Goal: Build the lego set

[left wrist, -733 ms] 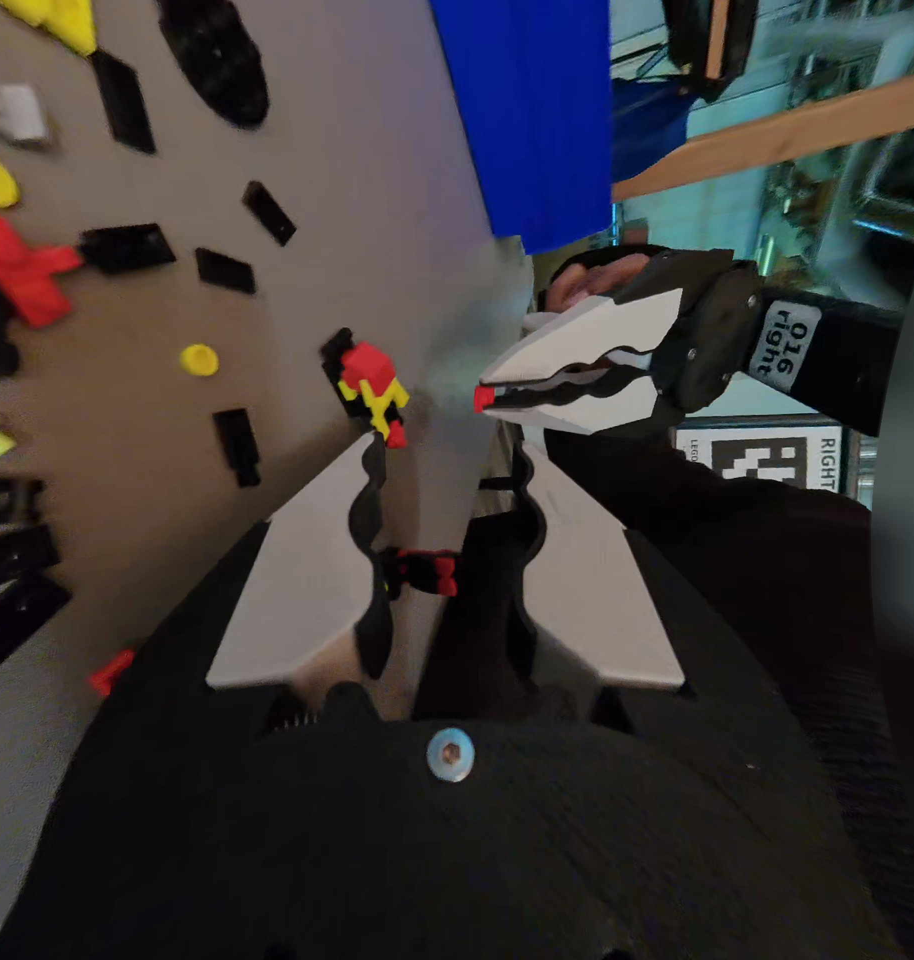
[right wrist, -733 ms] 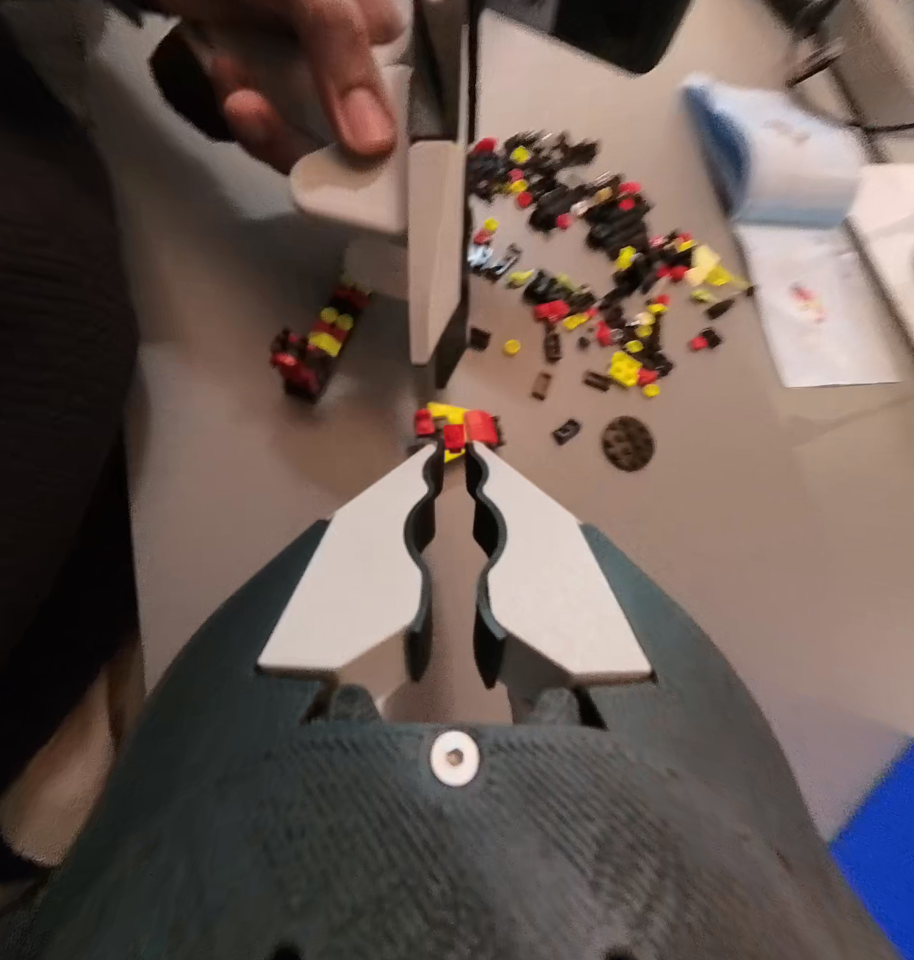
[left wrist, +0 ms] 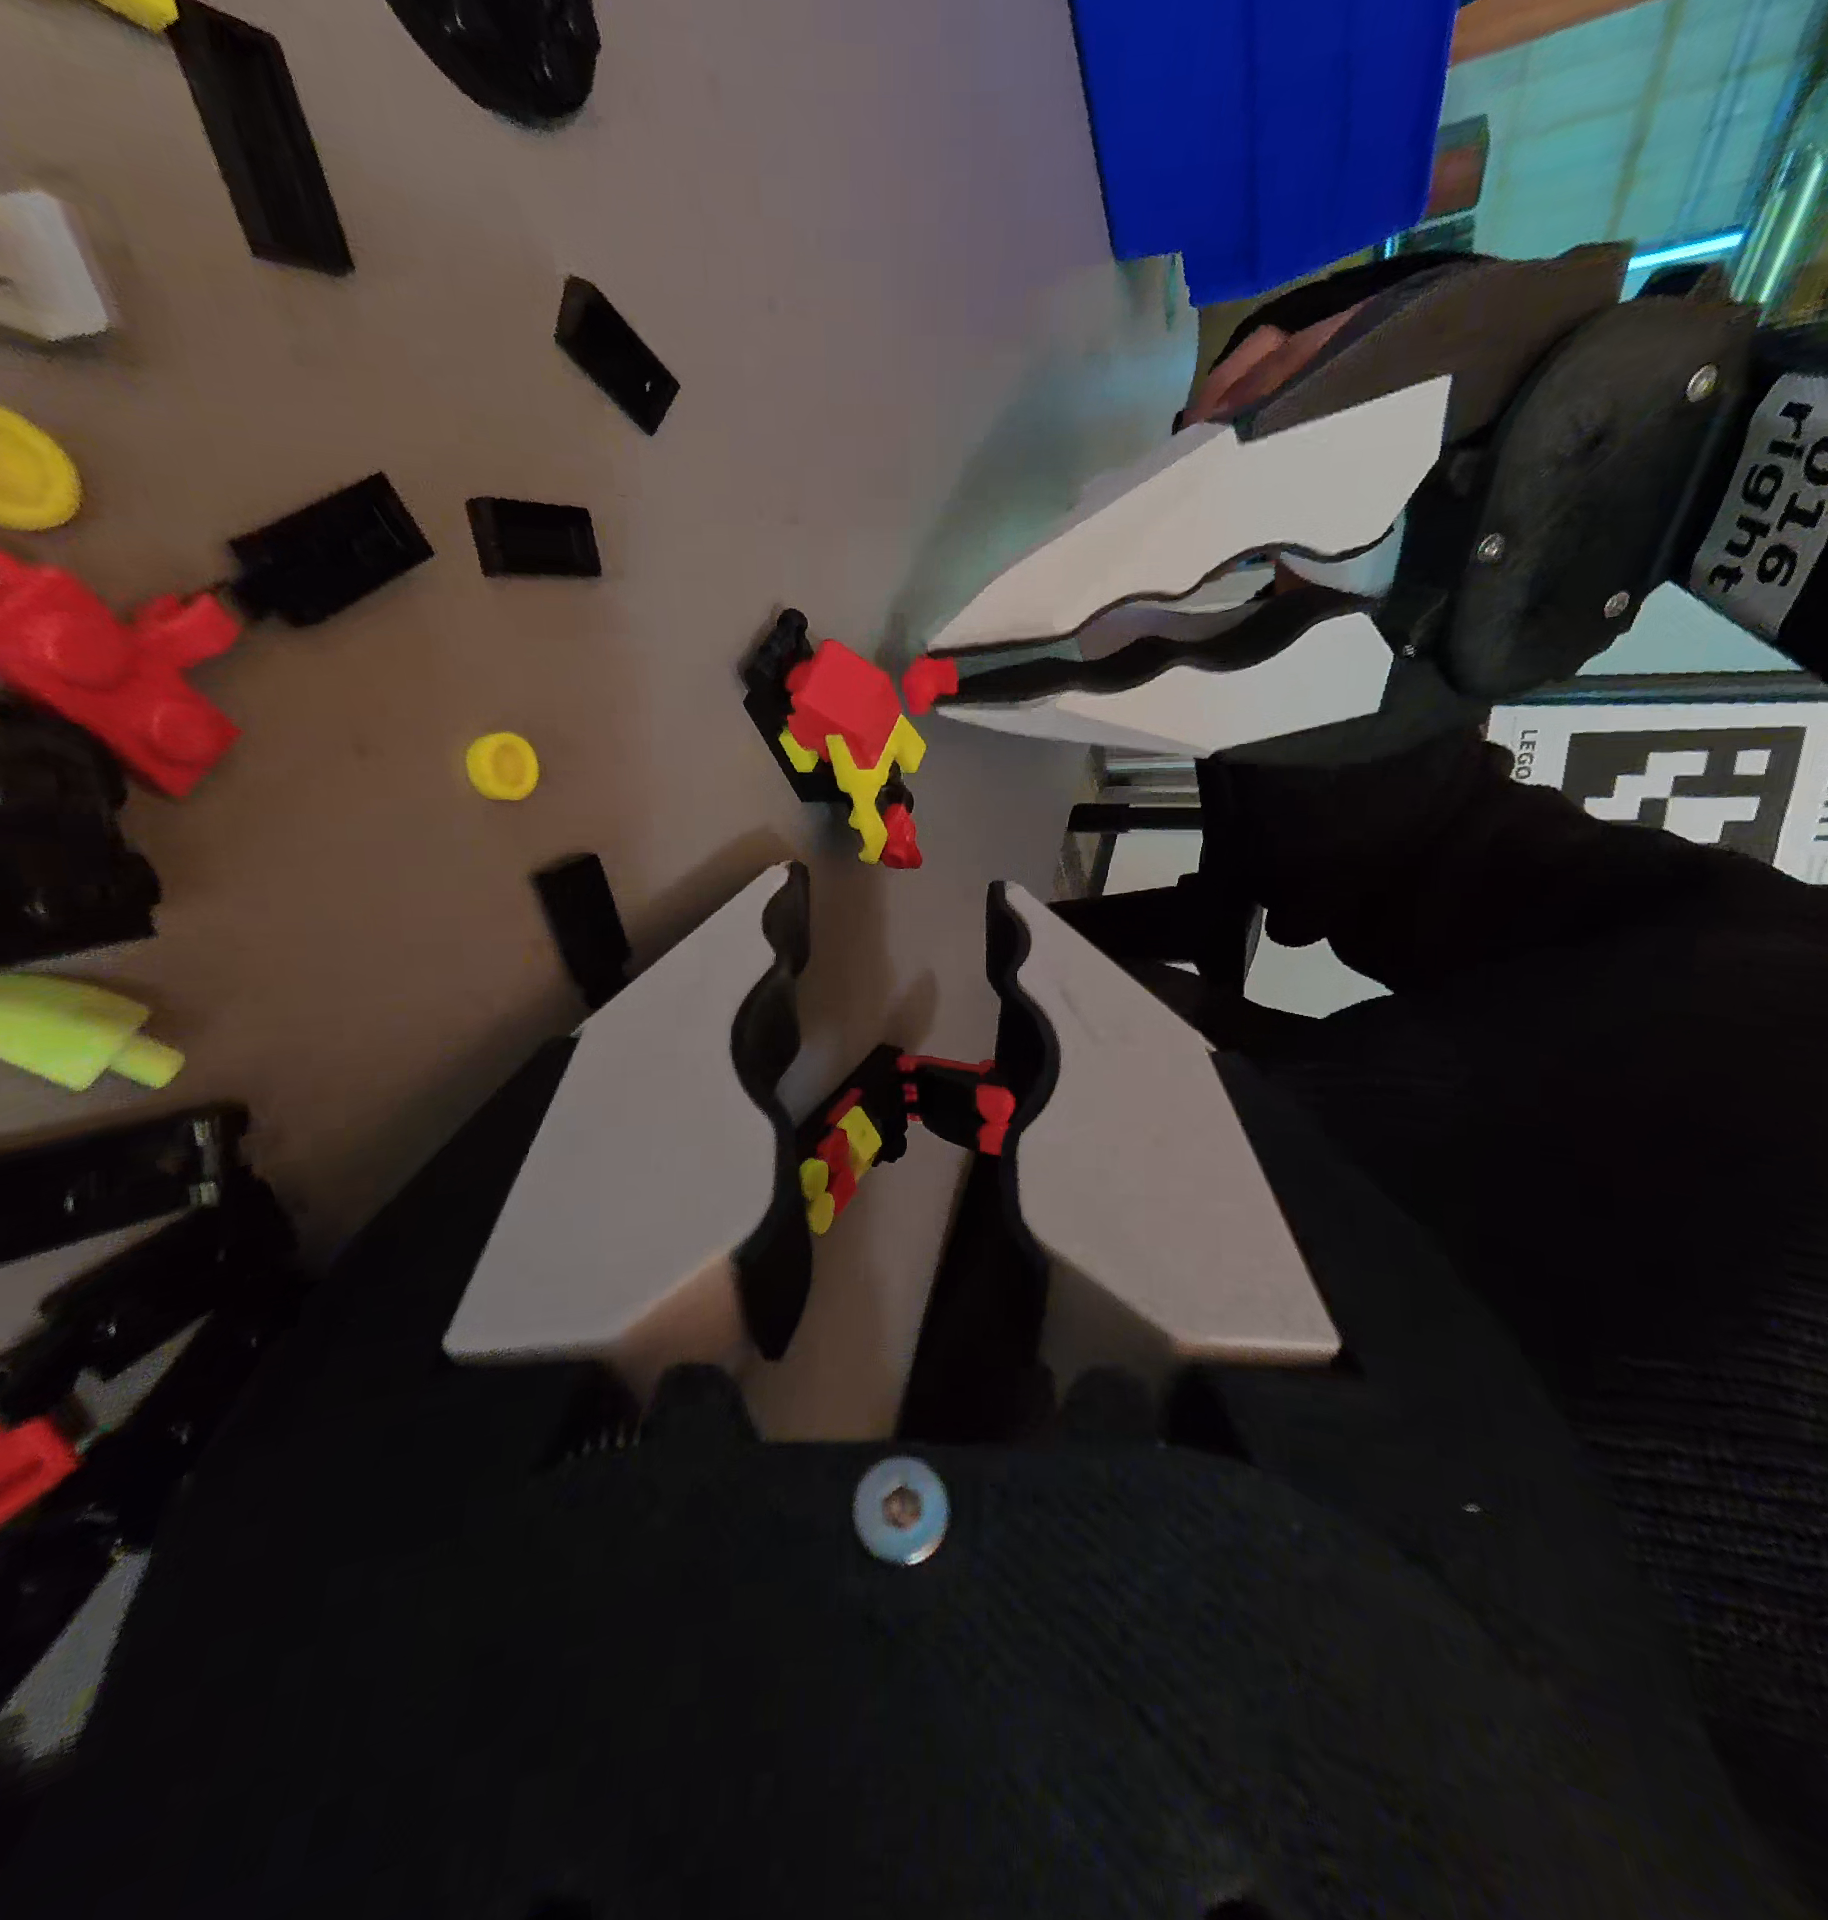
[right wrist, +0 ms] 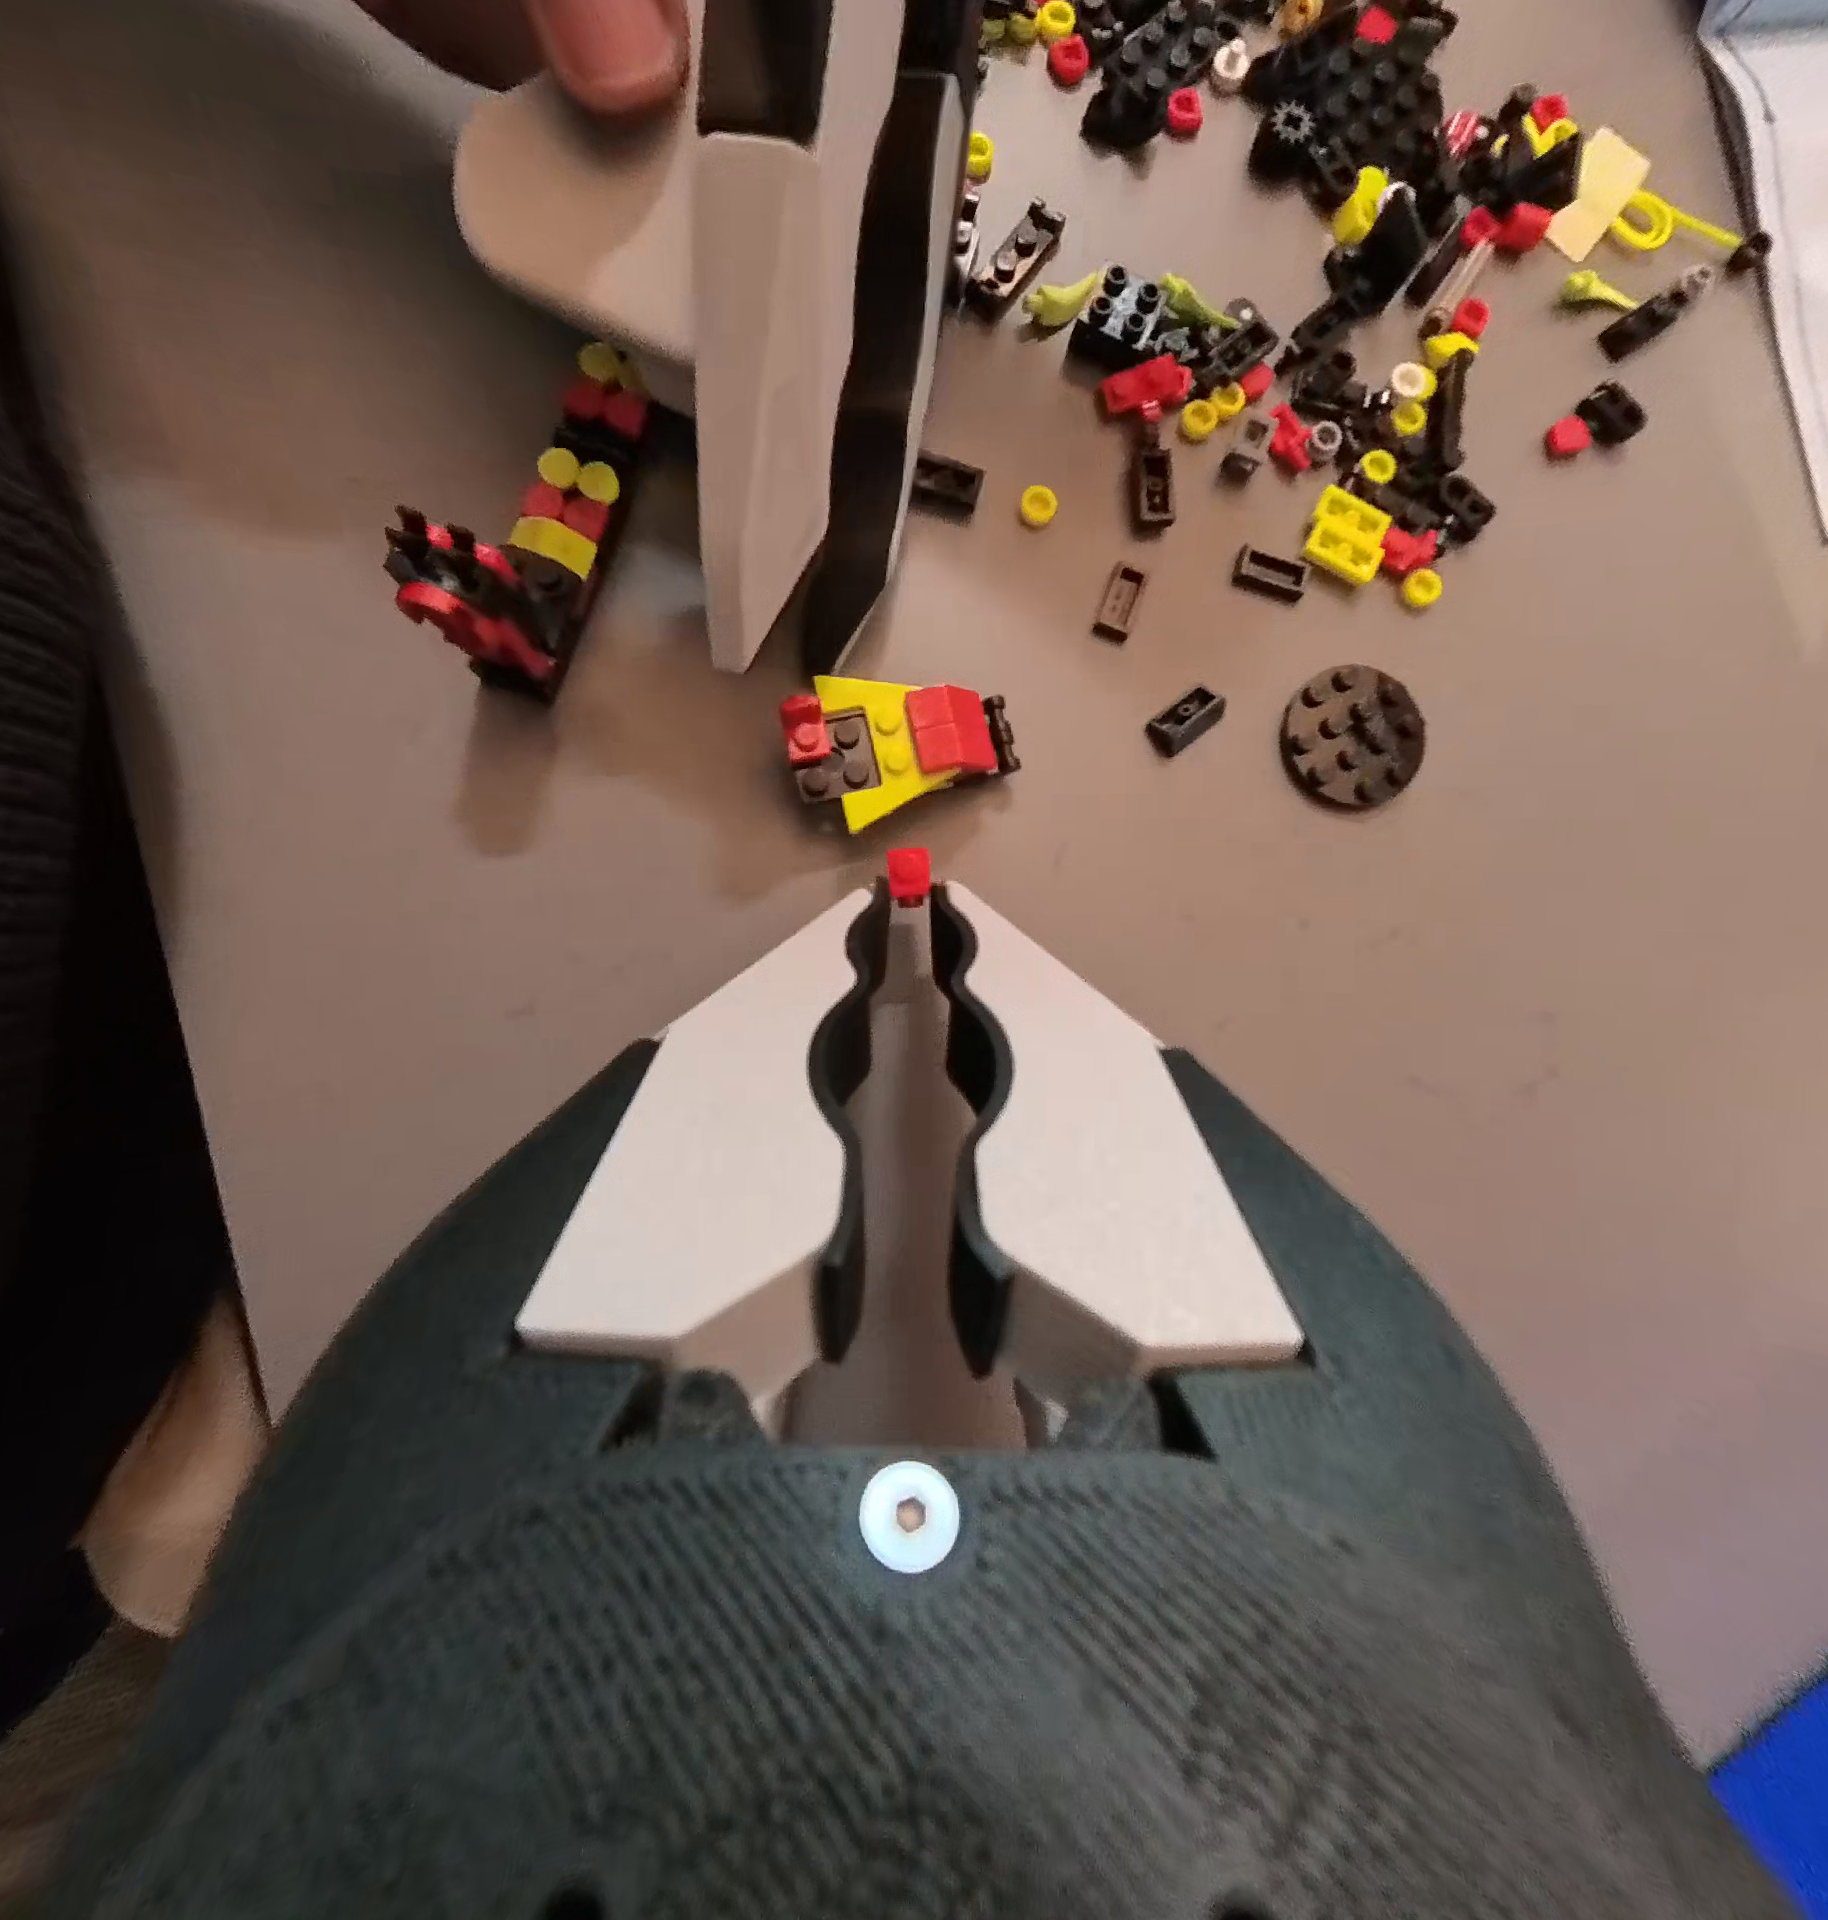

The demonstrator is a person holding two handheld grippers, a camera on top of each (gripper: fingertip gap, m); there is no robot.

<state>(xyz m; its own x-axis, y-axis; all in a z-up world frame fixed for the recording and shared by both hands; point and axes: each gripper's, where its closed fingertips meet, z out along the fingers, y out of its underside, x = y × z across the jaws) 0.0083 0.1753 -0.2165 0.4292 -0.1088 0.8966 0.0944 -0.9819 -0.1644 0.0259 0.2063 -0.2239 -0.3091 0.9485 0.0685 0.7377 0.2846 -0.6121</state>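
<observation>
Left gripper point(left wrist: 894, 894) seen with jaws parted, nothing clamped; long black-red-yellow assembly point(left wrist: 894, 1127) seen on table point(left wrist: 837, 312) through gap between fingers. Small red-yellow-black model point(left wrist: 842, 727) lying on table just beyond fingertips. Right gripper point(left wrist: 946, 675) positioned right of model, jaws closed on tiny red brick point(left wrist: 929, 681) just beside model's red top. Yellow round stud point(left wrist: 502, 766) left of model; black plates scattered farther left.
</observation>
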